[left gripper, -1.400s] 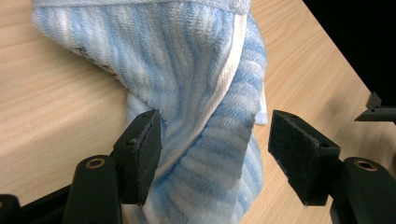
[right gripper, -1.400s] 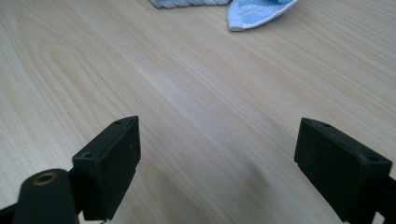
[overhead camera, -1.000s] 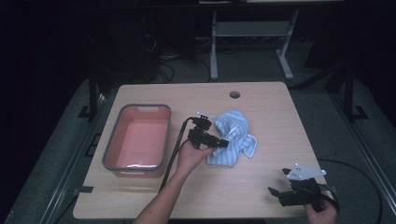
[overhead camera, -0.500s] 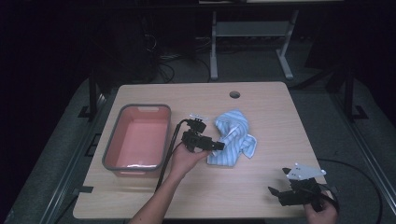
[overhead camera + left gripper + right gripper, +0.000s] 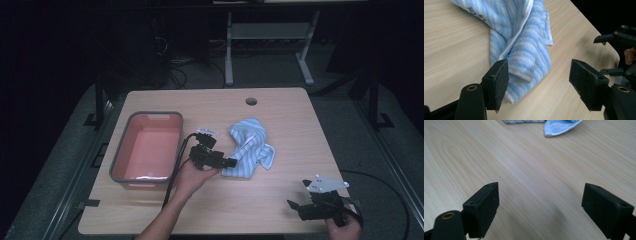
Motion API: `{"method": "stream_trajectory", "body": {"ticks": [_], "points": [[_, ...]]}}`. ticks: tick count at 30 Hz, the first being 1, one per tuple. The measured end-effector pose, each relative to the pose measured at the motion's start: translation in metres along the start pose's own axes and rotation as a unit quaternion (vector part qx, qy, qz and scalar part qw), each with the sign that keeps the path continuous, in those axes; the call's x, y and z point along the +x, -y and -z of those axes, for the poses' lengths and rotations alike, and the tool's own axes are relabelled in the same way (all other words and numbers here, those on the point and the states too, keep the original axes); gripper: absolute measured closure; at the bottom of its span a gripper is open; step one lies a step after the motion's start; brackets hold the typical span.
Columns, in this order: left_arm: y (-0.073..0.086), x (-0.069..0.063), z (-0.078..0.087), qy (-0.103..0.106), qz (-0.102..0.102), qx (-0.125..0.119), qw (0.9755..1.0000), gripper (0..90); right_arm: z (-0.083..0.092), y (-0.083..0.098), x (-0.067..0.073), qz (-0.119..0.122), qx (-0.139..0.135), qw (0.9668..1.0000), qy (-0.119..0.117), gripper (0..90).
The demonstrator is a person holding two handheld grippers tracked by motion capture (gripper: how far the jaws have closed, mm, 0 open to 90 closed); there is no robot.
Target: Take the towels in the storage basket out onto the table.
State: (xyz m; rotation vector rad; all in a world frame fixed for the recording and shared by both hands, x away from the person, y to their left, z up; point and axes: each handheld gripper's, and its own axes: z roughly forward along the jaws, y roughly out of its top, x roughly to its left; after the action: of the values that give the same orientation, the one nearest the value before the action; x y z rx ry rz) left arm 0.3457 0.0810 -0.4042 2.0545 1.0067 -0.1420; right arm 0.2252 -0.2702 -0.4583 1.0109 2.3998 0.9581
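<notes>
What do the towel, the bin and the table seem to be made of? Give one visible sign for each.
Towel: soft terry cloth, it seems; fuzzy ribbed pile in blue and white stripes, limp folds.
Bin: probably plastic; smooth pink inside with a slight sheen, grey rim.
Table: wood or wood-look laminate; pale grain lines, smooth matte top.

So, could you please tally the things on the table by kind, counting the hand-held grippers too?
Towel, blue striped: 1
Bin, pink with grey rim: 1
Grippers, left gripper and right gripper, both with open jaws: 2
Total: 4
</notes>
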Motion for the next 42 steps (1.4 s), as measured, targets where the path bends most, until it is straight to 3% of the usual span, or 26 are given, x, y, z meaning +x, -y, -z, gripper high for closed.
{"method": "stream_trajectory", "body": {"ticks": [42], "points": [[0.068,-0.008,0.036,0.038,-0.011,-0.011,0.9991,32.0,-0.001,0.002,0.002,0.0,0.01,0.9999,0.005,13.8]]}}
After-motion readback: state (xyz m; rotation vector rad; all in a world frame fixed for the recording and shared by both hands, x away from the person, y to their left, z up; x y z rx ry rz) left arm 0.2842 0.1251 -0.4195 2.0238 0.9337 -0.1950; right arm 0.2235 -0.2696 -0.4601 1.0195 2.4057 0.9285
